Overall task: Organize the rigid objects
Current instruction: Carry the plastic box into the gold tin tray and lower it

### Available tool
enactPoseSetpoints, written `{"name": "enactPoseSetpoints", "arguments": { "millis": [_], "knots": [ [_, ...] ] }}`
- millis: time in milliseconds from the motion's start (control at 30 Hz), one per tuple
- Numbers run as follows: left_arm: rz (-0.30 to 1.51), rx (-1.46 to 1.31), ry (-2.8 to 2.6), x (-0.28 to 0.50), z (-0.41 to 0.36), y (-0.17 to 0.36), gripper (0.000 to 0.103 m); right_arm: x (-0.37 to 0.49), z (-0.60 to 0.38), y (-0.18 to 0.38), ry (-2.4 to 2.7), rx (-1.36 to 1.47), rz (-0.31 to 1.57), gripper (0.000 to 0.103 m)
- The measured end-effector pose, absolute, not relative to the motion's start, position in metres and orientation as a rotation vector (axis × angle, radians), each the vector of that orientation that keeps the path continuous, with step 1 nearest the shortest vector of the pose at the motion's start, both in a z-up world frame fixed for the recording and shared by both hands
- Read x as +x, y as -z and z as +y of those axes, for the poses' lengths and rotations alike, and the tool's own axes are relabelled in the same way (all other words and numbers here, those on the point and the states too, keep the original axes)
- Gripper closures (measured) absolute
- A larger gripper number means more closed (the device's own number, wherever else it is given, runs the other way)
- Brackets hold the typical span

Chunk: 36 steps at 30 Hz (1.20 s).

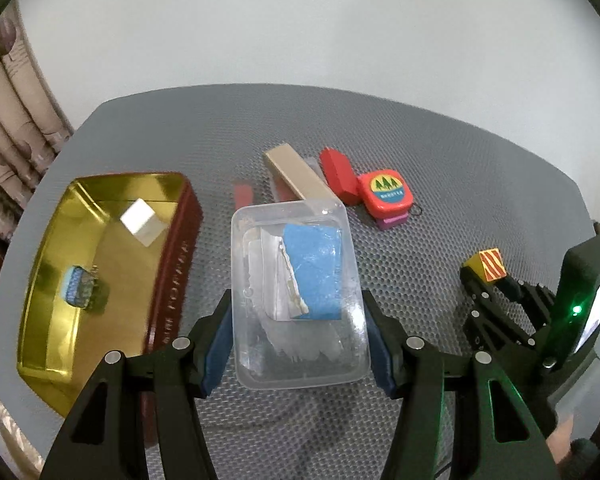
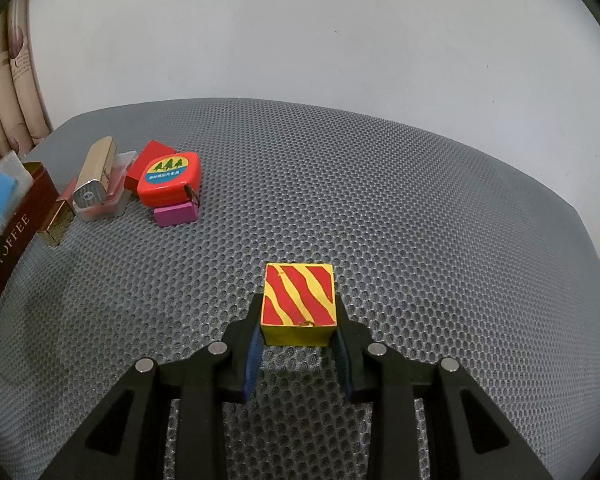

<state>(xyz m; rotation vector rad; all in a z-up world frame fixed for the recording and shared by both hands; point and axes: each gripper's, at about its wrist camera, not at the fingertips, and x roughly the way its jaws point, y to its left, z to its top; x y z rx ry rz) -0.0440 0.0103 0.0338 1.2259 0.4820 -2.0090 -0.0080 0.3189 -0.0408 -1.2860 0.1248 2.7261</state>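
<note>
left gripper (image 1: 300,328) fingers clamp clear plastic box (image 1: 298,300): light, slick, flexible walls, hold by sides. right gripper (image 2: 298,340) fingers pinch striped block (image 2: 299,300): rigid, flat-sided.

1 tin (image 1: 172,280), 1 clear box (image 1: 296,344), 1 striped cube (image 2: 299,296), 1 tape measure (image 2: 168,184), 1 purple block (image 2: 176,215).

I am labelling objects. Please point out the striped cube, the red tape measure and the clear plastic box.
striped cube (image 2: 299,294), right wrist view, striped top face.
red tape measure (image 2: 168,179), right wrist view, round label.
clear plastic box (image 1: 296,356), left wrist view, near transparent end.
</note>
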Motion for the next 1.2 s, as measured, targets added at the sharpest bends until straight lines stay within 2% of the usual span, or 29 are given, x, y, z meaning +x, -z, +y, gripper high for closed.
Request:
{"name": "enactPoseSetpoints", "arguments": {
  "millis": [167, 633, 1200],
  "knots": [
    [0.466, 1.203, 1.994, -0.062, -0.003, -0.042, 0.048, -0.008, 0.319, 0.041, -2.725, -1.285, 0.126, 0.072],
    [0.434, 1.144, 1.874, -0.03, -0.039, -0.068, 0.048, -0.007, 0.32, 0.042, -2.721, -1.284, 0.124, 0.072],
    [0.482, 1.188, 1.713, 0.054, -0.105, -0.018, 0.048, -0.007, 0.327, 0.043, -2.714, -1.282, 0.116, 0.072]
  ]
}}
